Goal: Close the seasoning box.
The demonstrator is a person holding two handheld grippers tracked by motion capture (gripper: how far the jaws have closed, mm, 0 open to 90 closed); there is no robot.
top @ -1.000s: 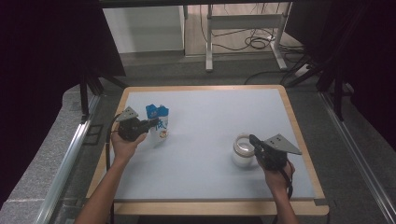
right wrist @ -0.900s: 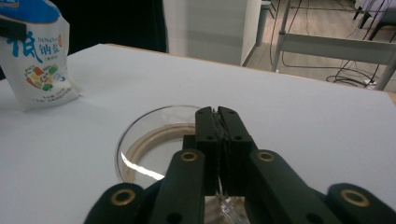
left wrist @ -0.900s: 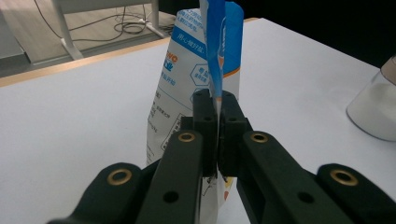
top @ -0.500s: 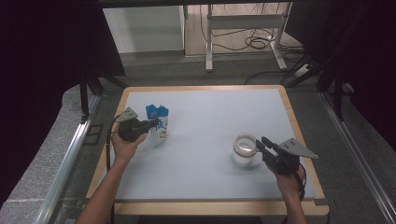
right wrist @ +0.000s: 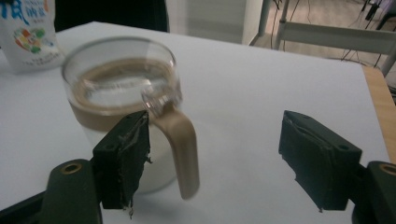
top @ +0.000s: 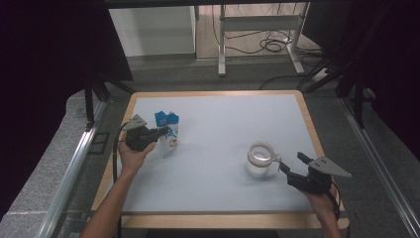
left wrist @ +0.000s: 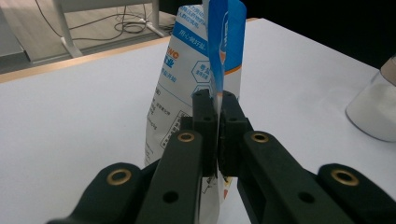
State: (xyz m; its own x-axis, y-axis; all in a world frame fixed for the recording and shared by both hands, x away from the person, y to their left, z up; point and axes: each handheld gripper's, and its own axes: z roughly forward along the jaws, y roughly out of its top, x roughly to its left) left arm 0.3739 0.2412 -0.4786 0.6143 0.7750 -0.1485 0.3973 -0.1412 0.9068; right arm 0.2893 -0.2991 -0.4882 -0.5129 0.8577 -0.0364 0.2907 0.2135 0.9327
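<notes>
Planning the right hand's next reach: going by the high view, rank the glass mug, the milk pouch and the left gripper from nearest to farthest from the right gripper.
From the right gripper, jaws open:
1. Glass mug, just to its left, handle toward it.
2. Milk pouch, across the table at the left.
3. Left gripper, shut on the pouch's edge from the left, so barely farther.

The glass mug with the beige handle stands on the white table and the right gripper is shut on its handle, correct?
Not quite: the right gripper is open beside the glass mug's beige handle, as the right gripper view shows. The mug does stand on the white table.
</notes>
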